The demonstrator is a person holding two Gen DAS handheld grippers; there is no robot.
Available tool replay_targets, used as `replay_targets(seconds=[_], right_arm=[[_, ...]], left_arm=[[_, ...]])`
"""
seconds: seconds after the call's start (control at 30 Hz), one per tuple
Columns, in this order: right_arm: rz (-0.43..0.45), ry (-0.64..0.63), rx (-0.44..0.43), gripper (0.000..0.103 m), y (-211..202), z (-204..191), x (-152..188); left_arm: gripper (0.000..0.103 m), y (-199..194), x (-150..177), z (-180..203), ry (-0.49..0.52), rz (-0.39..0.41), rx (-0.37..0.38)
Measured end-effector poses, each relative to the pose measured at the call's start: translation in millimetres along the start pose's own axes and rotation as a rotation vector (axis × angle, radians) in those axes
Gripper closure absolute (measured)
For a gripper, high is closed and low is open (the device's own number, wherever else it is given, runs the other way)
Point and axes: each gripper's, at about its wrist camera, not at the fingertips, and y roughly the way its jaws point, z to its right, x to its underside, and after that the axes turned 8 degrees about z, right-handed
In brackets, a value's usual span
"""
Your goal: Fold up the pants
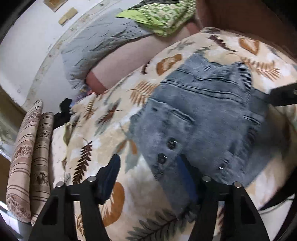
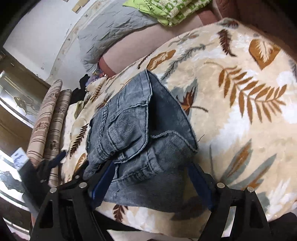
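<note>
Faded blue-grey corduroy pants (image 1: 200,118) lie bunched on a cream blanket with a leaf print (image 1: 104,129). In the left wrist view my left gripper (image 1: 148,176) is open; its right finger lies under the near edge of the pants, its left finger (image 1: 109,176) on the blanket. In the right wrist view the pants (image 2: 137,129) are folded over and lie between the wide-open fingers of my right gripper (image 2: 152,183), draped over the left finger (image 2: 104,181). The right gripper's body shows at the right edge of the left wrist view (image 1: 282,96).
A grey quilted pillow (image 1: 96,44) and a green patterned cloth (image 1: 163,16) lie at the far side of the bed. Striped bolsters (image 1: 31,157) stand at the left edge. A white wall (image 1: 27,37) is behind.
</note>
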Motion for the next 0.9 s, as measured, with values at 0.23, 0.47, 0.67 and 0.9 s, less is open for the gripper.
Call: replay_targets(seconds=[0.23,0.47,0.67,0.9], right_arm=[[0.004,0.087,-0.010,0.020,3.0,15.6,-0.1],[0.016,0.077,-0.023,0.020,-3.0,10.6,-6.2],[-0.061,-0.023,-0.059,0.020,20.0,-23.4,-5.8],[-0.039,-0.142,0.085,0.020,48.0,-47.7,-2.7]], left_arm=[[0.021,-13.3,-4.1,30.4,0.117,0.065,-0.006],[0.102,11.7,-4.5,0.0,0.102,0.017,-0.125],[0.101,6.7,9.1,-46.0,-0.103,0.018,-0.105],[0.016,-48.3,10.4,0.5,0.010,0.171,0.026]])
